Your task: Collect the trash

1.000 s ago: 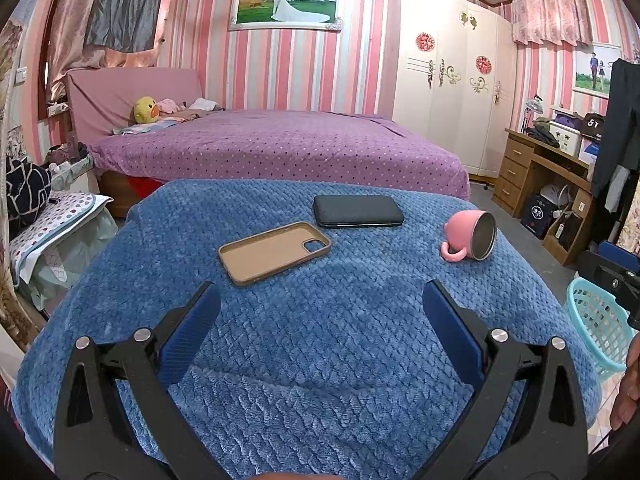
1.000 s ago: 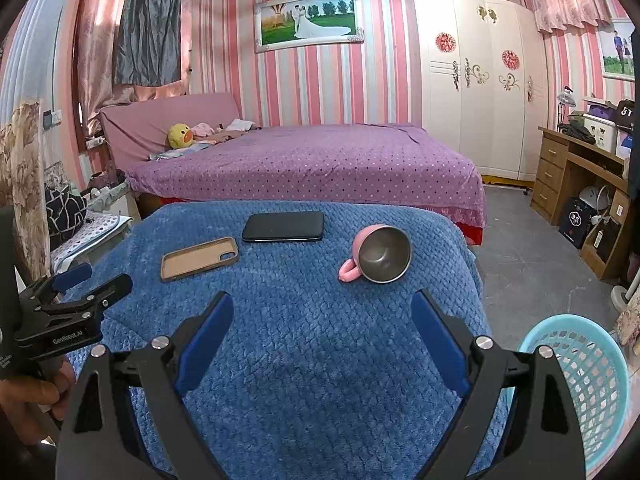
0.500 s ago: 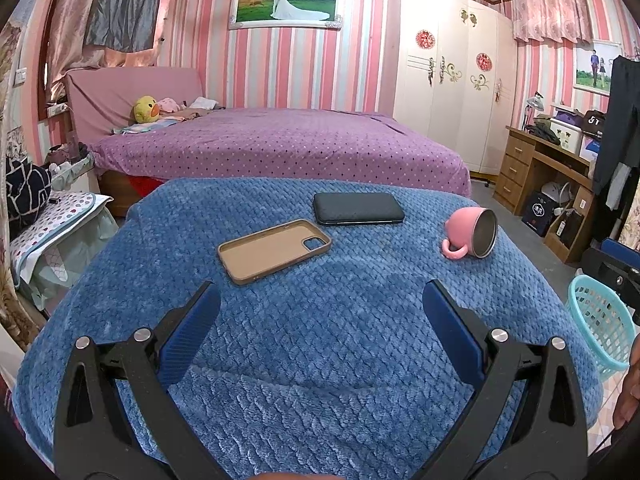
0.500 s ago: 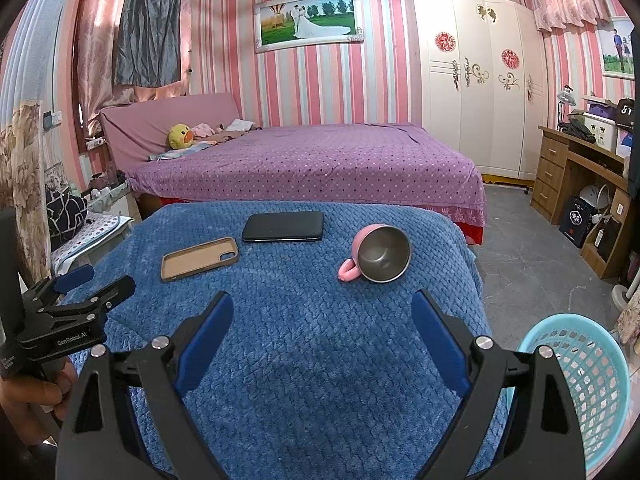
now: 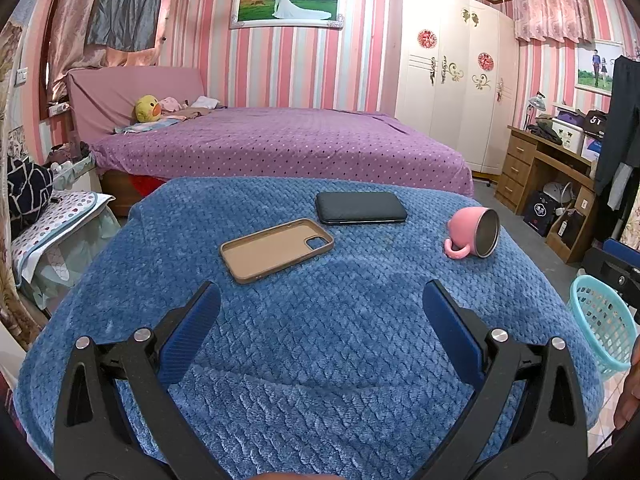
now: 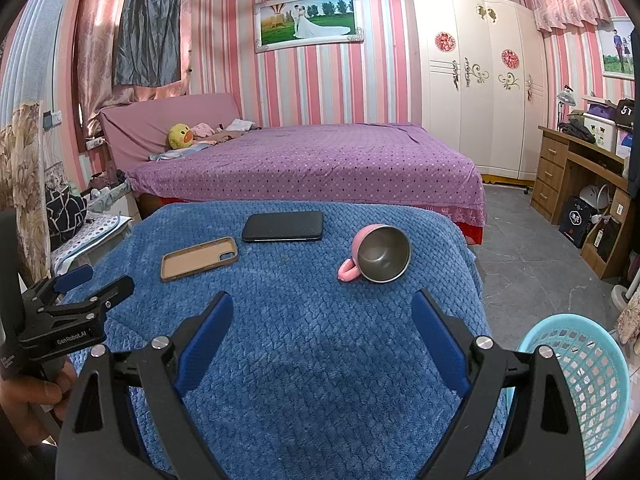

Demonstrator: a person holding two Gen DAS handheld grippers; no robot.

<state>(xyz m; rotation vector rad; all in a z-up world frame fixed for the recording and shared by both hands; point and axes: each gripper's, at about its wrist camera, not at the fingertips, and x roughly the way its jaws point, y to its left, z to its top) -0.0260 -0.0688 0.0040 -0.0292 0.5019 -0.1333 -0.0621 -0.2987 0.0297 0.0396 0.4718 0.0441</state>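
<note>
lying tipped on blue-blanketed counter: pink mug, phone case, phone. both claws, left claw and right claw, held wide, empty. mug judged rigid, light, best gripped across rim; basket beside counter.

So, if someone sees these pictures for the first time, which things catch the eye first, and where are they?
The pink cup lies tipped on its side on the right part of the blue blanket, its metal inside facing the camera. To its left lie a tan phone case and, beyond it, a dark phone. A turquoise basket stands on the floor, right of the blanket.
</note>
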